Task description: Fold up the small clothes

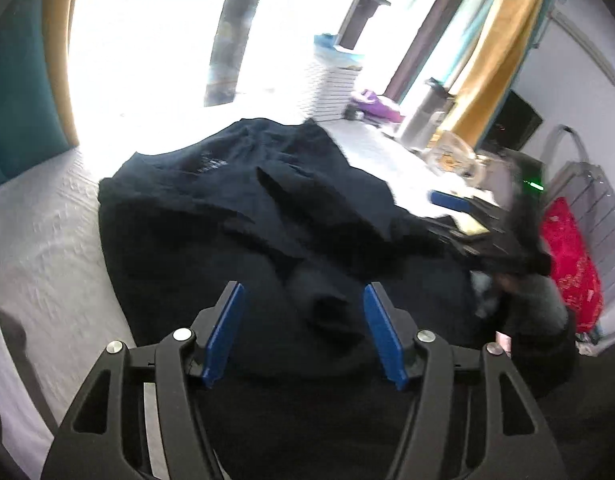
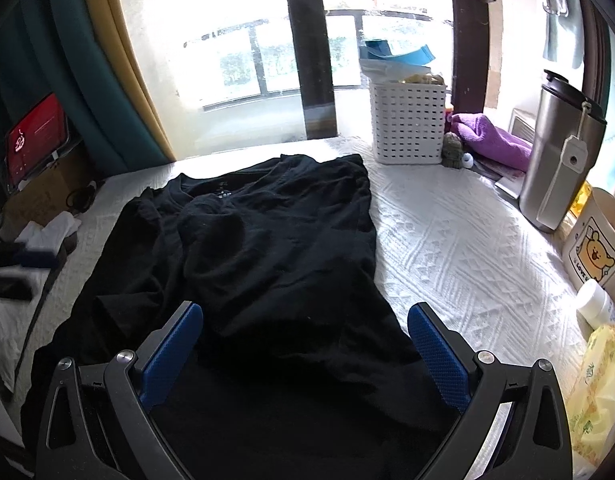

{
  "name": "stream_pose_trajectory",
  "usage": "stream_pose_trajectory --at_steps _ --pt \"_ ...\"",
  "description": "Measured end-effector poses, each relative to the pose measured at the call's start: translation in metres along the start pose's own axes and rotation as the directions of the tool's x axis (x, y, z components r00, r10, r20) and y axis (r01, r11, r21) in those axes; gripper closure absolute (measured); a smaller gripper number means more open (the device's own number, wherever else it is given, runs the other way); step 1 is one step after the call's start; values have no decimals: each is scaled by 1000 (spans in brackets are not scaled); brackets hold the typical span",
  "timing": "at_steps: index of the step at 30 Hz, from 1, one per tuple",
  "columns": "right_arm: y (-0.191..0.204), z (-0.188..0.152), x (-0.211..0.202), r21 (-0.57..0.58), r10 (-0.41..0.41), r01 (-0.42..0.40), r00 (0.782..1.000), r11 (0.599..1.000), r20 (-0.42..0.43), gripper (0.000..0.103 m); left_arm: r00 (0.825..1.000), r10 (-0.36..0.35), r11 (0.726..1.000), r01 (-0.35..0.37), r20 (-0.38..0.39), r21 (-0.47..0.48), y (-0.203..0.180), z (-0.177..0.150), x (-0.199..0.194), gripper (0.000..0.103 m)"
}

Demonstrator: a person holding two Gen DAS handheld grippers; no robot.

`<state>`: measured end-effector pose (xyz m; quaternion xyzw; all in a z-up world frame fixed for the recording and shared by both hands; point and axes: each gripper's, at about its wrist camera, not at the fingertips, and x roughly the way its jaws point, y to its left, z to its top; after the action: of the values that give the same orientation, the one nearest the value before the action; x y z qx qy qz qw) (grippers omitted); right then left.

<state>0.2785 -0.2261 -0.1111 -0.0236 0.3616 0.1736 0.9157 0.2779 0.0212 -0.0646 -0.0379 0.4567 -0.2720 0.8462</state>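
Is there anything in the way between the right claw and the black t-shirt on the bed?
Nothing visible is. The right claw hangs open directly over the black t-shirt, with only dark fabric showing between its blue pads. The white basket and steel tumbler stand off to the side on the bedspread.

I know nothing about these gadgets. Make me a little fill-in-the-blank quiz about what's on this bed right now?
1. The shirt spread on the white bedspread is ____ in colour.
2. The jaws of both the left gripper and the right gripper stand ____, holding nothing.
3. The white basket stands beside a ____ towel.
4. Each gripper's pads are ____ in colour.

Missing words: black; open; purple; blue
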Motion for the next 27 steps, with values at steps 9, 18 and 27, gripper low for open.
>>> stream_pose_trajectory --at_steps 9,18,27 --pt "4 15 14 -45 -5 4 1000 999 -19 0 989 137 977 -126 -51 169 23 25 54 41" --pt "29 47 37 -136 130 -137 990 981 -58 24 982 154 935 -108 -113 339 27 41 93 41" --pt "36 47 67 -110 167 -178 981 978 -102 28 984 161 937 -129 -76 325 45 34 106 102"
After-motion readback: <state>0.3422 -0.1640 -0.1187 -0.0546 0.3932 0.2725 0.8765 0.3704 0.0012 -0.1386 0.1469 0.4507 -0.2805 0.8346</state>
